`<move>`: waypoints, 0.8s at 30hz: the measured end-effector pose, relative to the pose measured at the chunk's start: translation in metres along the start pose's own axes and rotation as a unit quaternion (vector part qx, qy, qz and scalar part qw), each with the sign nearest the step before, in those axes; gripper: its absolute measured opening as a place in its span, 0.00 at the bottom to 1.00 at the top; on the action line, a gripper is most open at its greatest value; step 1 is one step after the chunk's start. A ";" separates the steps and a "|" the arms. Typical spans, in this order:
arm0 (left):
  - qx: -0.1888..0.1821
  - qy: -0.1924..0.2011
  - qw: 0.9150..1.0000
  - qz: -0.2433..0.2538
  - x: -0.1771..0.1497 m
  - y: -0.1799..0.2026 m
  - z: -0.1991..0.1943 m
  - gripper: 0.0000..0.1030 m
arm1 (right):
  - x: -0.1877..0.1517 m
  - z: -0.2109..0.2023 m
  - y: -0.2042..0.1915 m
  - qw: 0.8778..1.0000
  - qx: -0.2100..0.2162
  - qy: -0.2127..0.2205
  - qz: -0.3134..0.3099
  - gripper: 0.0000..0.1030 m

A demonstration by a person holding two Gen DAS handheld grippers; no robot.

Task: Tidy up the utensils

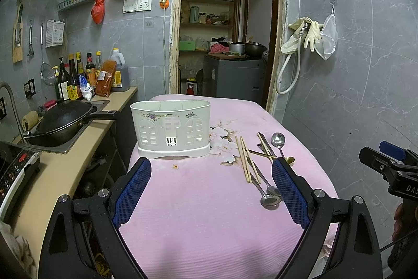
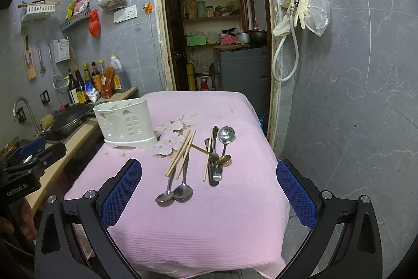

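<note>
A white plastic utensil holder stands upright at the far left of the pink-clothed table; it also shows in the right wrist view. Loose utensils lie to its right: wooden chopsticks, two steel spoons, a fork and knife, a large steel spoon and a small gold spoon. My left gripper is open and empty, hovering in front of the holder. My right gripper is open and empty, hovering over the near side of the utensils.
A counter with a black wok, a sink and sauce bottles runs along the table's left side. A doorway to a storage room lies behind the table. A grey tiled wall is on the right.
</note>
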State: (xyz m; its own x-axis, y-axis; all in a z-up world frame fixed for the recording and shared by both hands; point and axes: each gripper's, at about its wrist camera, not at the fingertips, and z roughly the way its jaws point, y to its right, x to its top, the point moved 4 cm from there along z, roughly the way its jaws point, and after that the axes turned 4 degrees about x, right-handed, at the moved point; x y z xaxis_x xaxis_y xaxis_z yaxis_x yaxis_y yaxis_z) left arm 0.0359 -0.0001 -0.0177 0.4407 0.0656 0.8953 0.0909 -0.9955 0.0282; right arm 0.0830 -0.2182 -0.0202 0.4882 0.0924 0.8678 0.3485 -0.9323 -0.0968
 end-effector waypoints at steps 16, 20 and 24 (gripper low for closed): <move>-0.001 0.000 1.000 0.000 0.000 0.000 0.000 0.88 | 0.000 0.003 0.001 1.000 -0.001 -0.001 0.000 1.00; -0.001 -0.001 1.000 0.000 0.000 0.000 0.000 0.88 | 0.000 0.003 0.001 1.000 0.000 -0.001 0.000 1.00; -0.001 -0.001 1.000 0.000 0.000 0.000 0.000 0.88 | 0.000 0.003 0.001 1.000 0.000 -0.001 0.000 1.00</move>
State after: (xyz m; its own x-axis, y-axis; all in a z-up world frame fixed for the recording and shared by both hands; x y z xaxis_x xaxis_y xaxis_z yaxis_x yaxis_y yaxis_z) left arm 0.0357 0.0000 -0.0176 0.4425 0.0664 0.8943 0.0899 -0.9955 0.0294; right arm 0.0862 -0.2179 -0.0217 0.4900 0.0928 0.8668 0.3480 -0.9325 -0.0968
